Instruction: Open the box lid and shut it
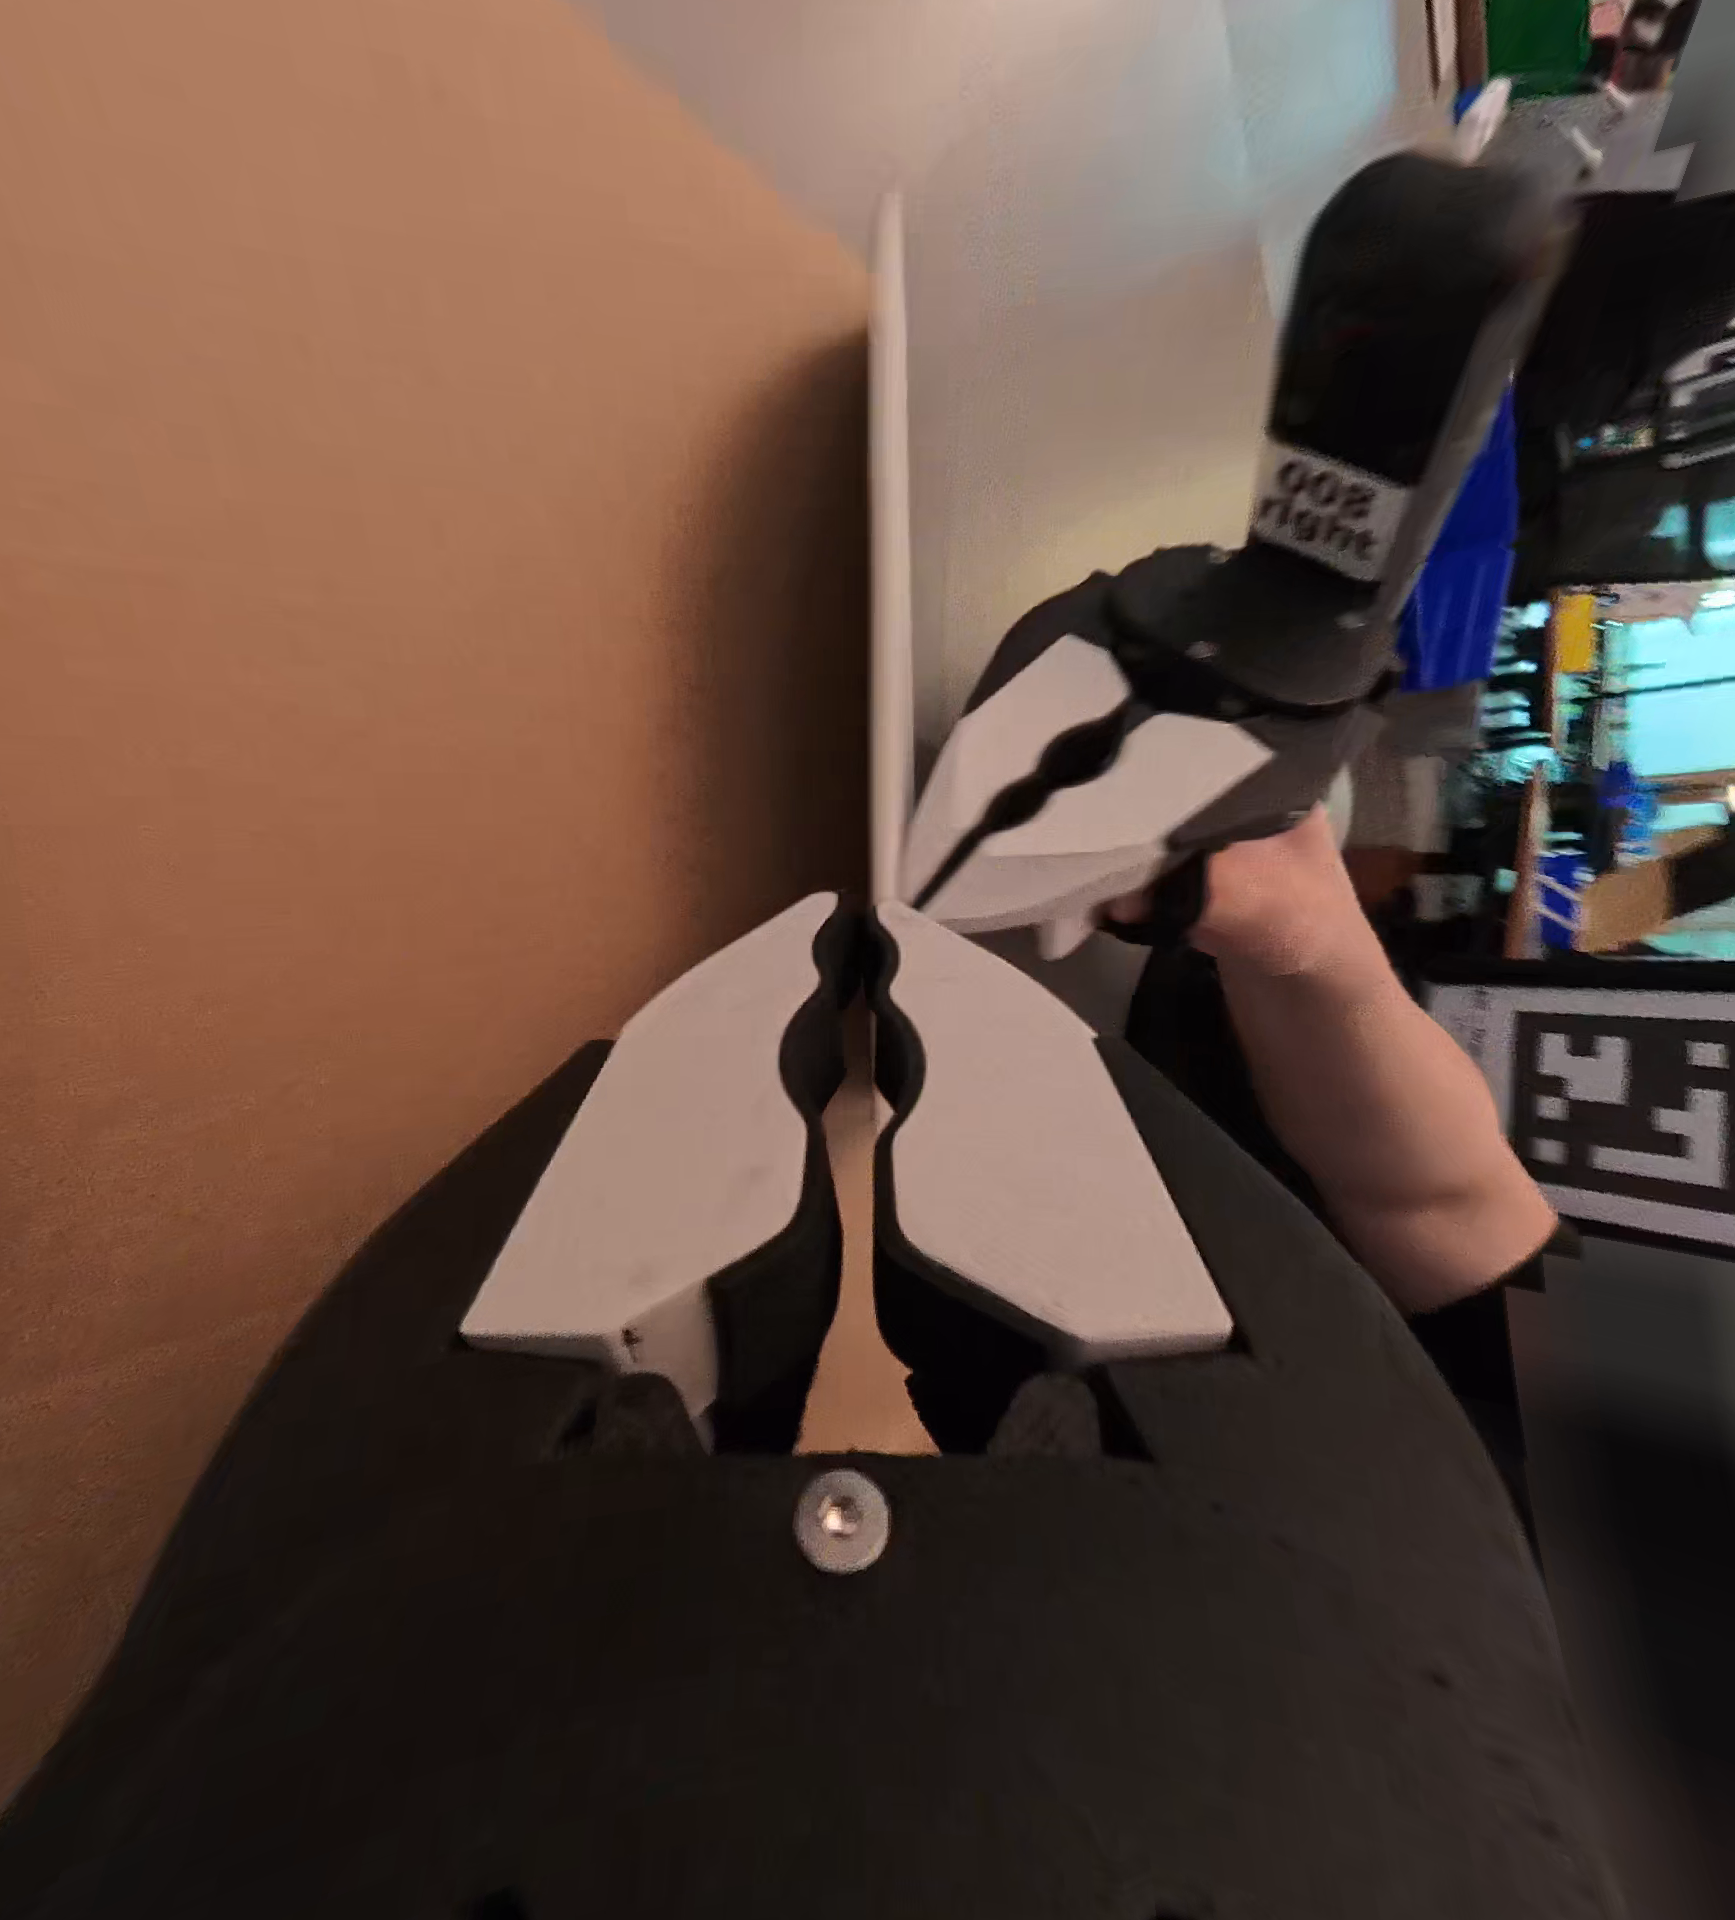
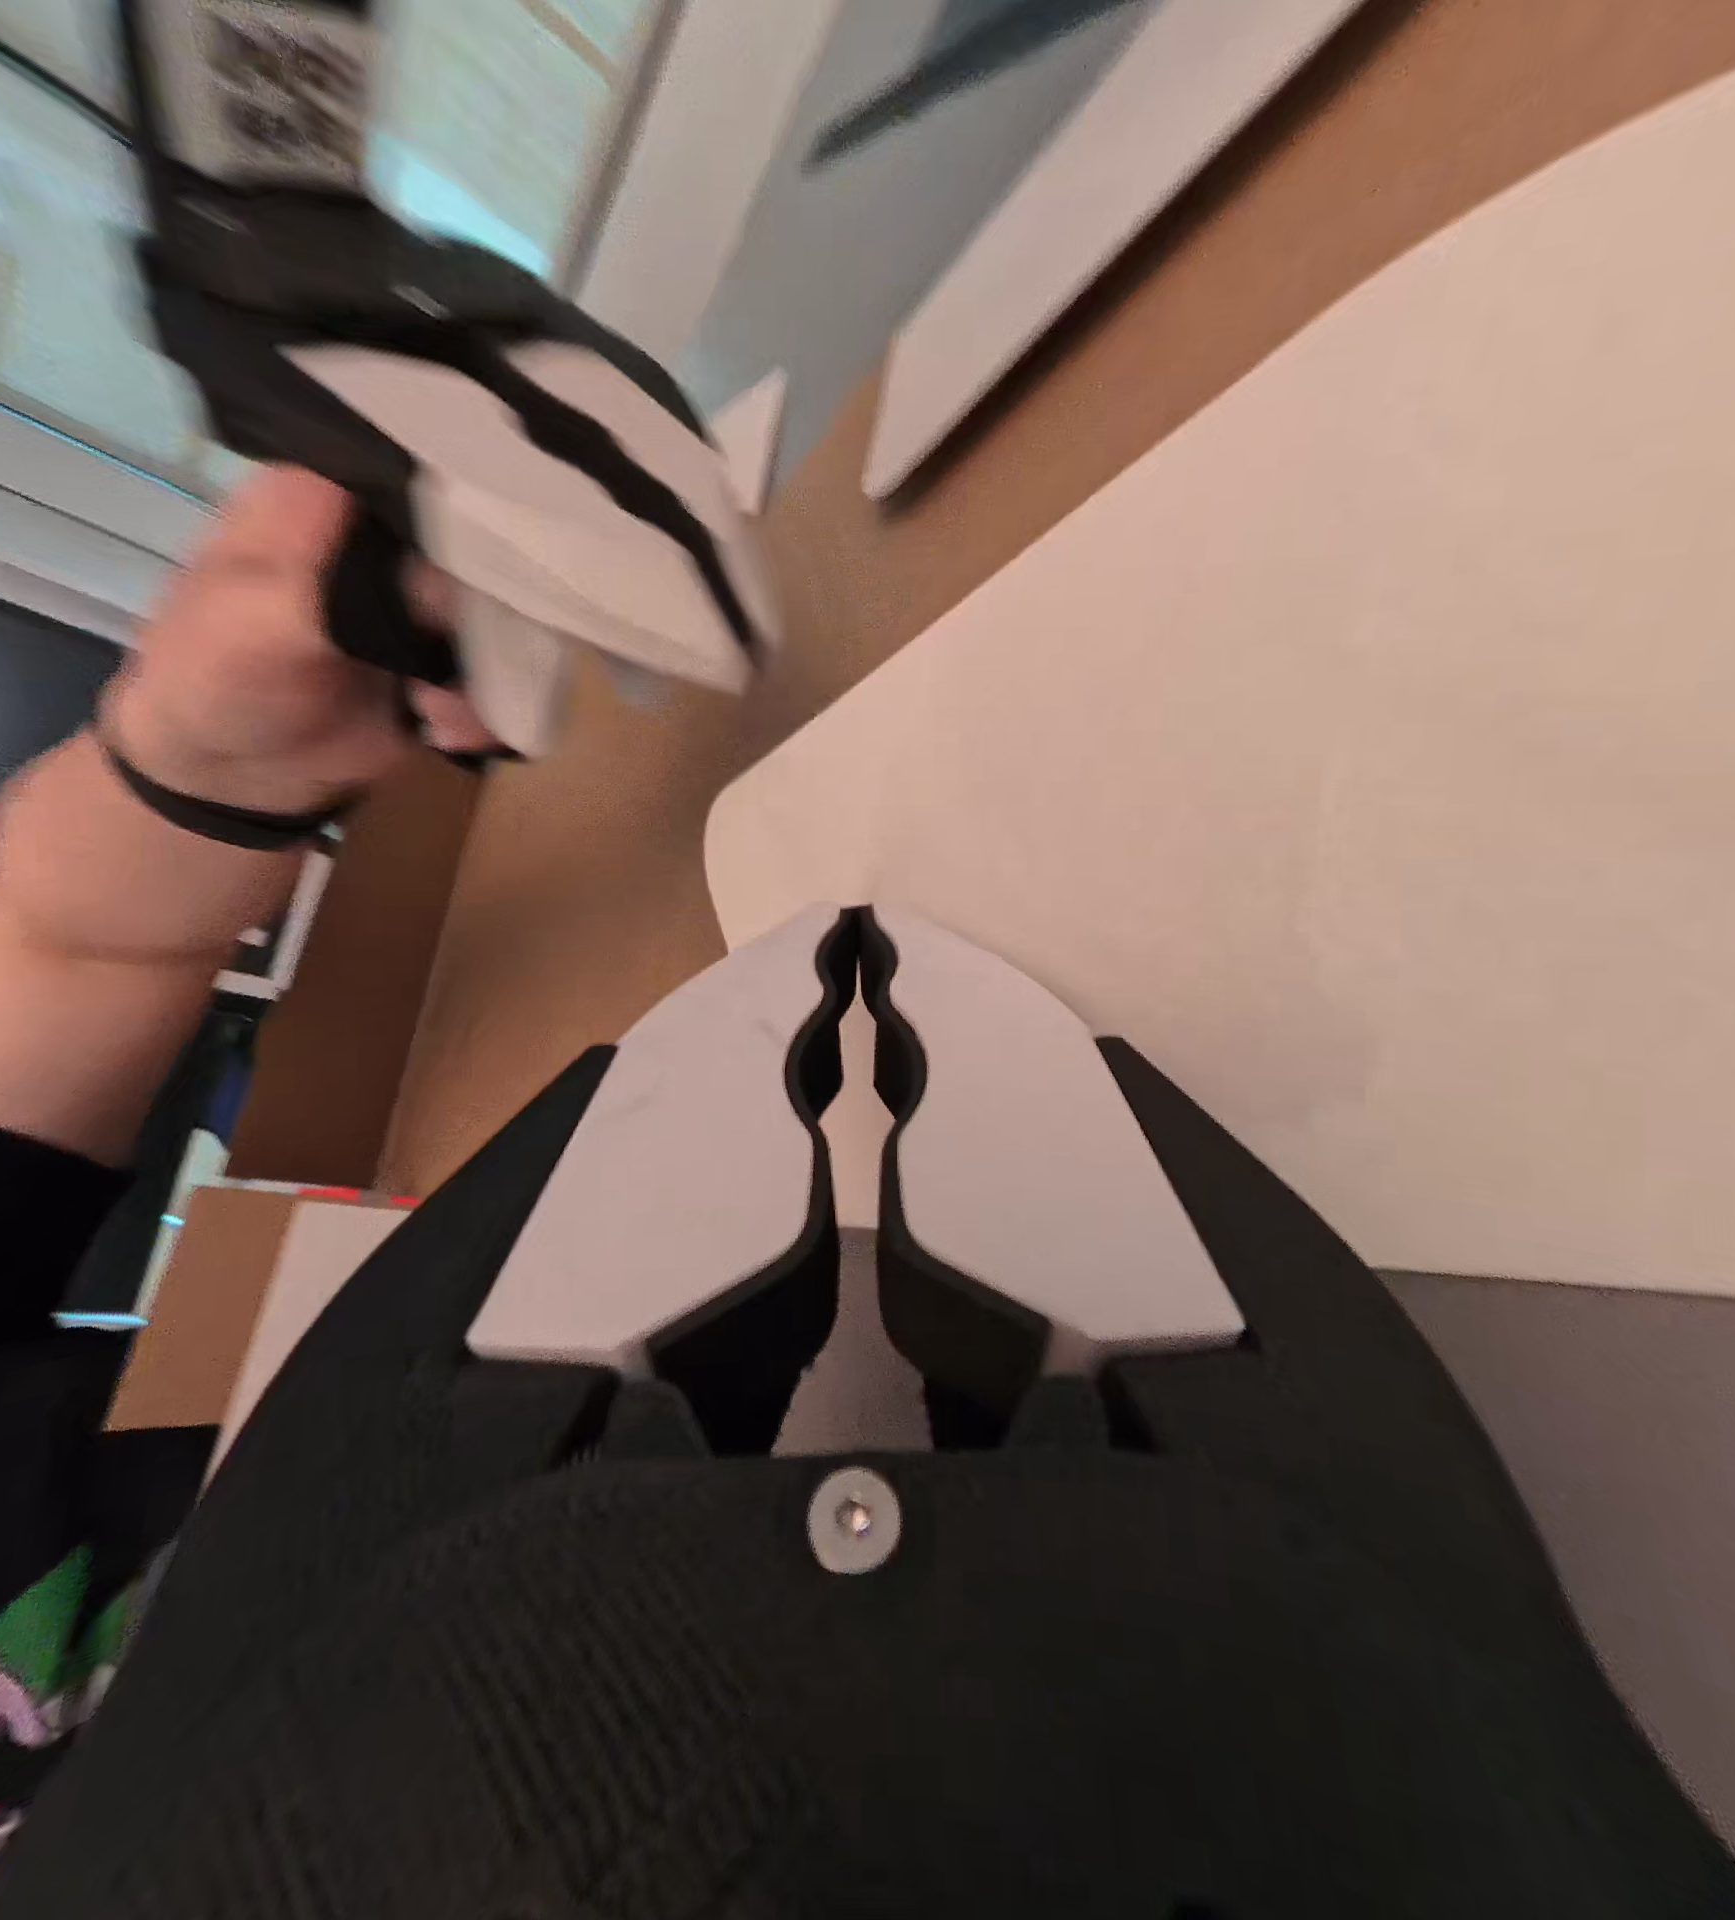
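Note:
The box is cardboard, brown inside [image 1: 375, 623] and white outside. In the left wrist view a white lid flap [image 1: 887, 540] stands edge-on, in line with the gap of my left gripper [image 1: 858, 920]. That gripper is shut, and the flap's thin edge shows between its fingers. My right gripper [image 1: 910, 902] is shut, its tips touching the same edge just right of the left tips. In the right wrist view my right gripper [image 2: 855, 914] is shut and empty, its tips against the face of a broad white flap [image 2: 1310, 727] near its rounded corner. The left gripper [image 2: 749, 655] is blurred at upper left.
A person's hand and forearm [image 1: 1362, 1060] hold the right gripper. A hand with a black wristband [image 2: 219, 748] holds the left one. More white flaps [image 2: 1050, 312] rise behind. A black-and-white marker board [image 1: 1673, 1112] stands at right, and a grey surface [image 2: 1621, 1455] lies below the flap.

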Action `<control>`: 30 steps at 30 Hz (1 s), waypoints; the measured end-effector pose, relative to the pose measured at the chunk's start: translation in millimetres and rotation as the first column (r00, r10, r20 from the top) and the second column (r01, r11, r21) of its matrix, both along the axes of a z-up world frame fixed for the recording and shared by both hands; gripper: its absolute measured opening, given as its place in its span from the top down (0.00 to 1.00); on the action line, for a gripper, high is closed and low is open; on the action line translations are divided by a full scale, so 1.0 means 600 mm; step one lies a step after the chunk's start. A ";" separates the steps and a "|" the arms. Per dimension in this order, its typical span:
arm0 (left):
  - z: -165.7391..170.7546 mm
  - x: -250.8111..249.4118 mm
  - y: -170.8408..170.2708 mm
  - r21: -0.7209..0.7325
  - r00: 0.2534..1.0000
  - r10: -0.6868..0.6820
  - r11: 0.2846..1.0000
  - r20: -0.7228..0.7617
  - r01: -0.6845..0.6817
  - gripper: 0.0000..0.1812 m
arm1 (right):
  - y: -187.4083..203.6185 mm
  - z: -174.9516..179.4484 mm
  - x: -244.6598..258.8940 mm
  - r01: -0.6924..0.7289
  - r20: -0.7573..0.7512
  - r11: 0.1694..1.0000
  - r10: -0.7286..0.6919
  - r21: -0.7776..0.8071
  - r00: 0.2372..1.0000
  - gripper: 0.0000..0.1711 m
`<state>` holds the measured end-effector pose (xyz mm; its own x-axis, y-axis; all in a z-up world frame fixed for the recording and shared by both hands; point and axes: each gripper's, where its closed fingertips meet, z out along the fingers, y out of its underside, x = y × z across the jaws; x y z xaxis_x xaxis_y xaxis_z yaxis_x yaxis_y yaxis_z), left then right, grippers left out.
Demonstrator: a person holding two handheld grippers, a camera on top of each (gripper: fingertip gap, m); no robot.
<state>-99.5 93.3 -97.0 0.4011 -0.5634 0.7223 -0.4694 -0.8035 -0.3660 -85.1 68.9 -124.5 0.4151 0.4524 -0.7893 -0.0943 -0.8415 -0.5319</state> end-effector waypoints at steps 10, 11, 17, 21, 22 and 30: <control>-0.063 0.007 -0.070 -0.071 0.991 -0.102 0.993 -0.082 0.097 1.00 | 0.007 -0.036 -0.005 -0.003 0.128 0.989 0.023 -0.148 0.992 0.99; -0.079 0.009 -0.072 -0.085 0.989 -0.108 0.991 -0.106 0.099 1.00 | 0.007 -0.039 -0.005 -0.001 0.164 0.989 0.026 -0.149 0.986 0.99; -0.096 0.012 -0.071 -0.167 0.985 -0.135 0.979 -0.107 0.116 1.00 | 0.003 -0.051 -0.002 0.002 0.309 0.982 0.058 -0.191 0.949 0.99; -0.095 0.012 -0.071 -0.209 0.986 -0.146 0.970 -0.078 0.127 1.00 | -0.009 -0.047 0.000 -0.079 0.258 0.980 0.126 -0.185 0.958 1.00; -0.094 0.012 -0.071 -0.212 0.987 -0.146 0.969 -0.072 0.128 1.00 | -0.005 -0.040 0.009 -0.079 0.243 0.988 0.110 -0.134 0.964 1.00; -0.095 0.011 -0.071 -0.184 0.983 -0.163 0.972 -0.083 0.145 1.00 | -0.003 0.197 0.174 0.261 -0.354 0.853 -0.097 0.453 0.930 1.00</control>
